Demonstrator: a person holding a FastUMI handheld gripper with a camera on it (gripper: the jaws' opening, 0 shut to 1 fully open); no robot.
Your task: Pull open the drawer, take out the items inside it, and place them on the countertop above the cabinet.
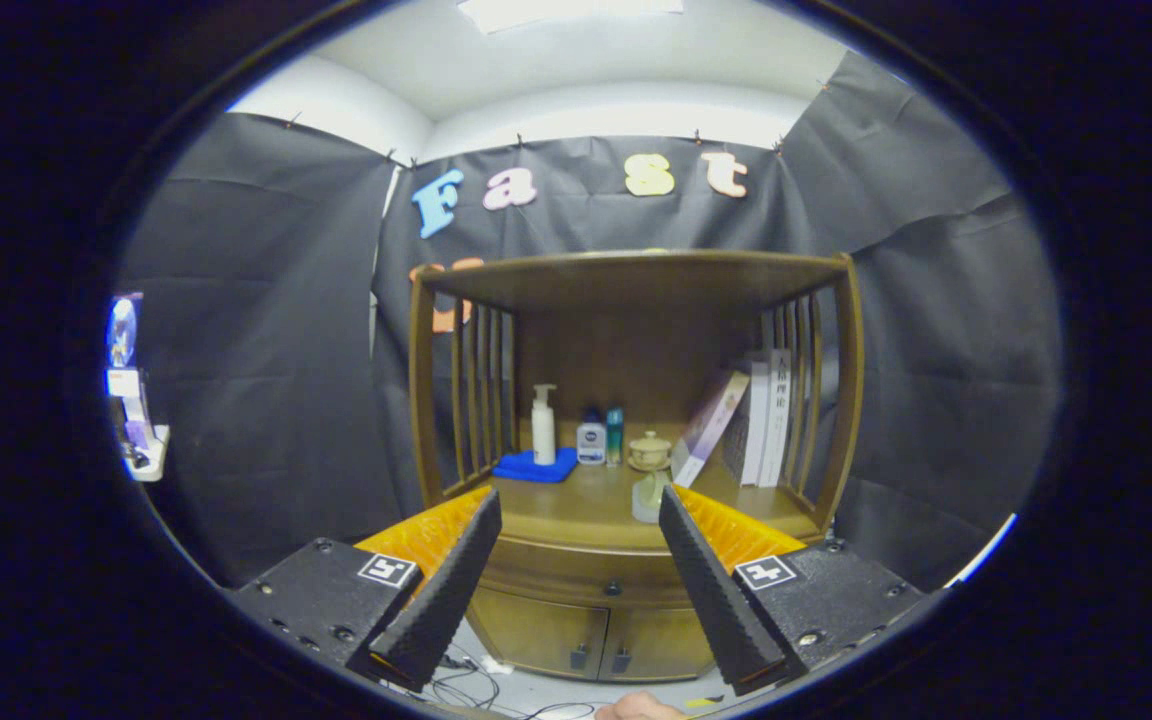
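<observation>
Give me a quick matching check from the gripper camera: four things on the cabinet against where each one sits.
Things:
1. pump bottle
2. books
3. drawer knob
4. lidded cup

Places:
A. leaning by the right-hand slats
B. on the blue cloth
C. mid-countertop, beside the small bottles
D. below the countertop, between the open gripper fingers

Pairs: 1-B, 2-A, 3-D, 4-C
</observation>
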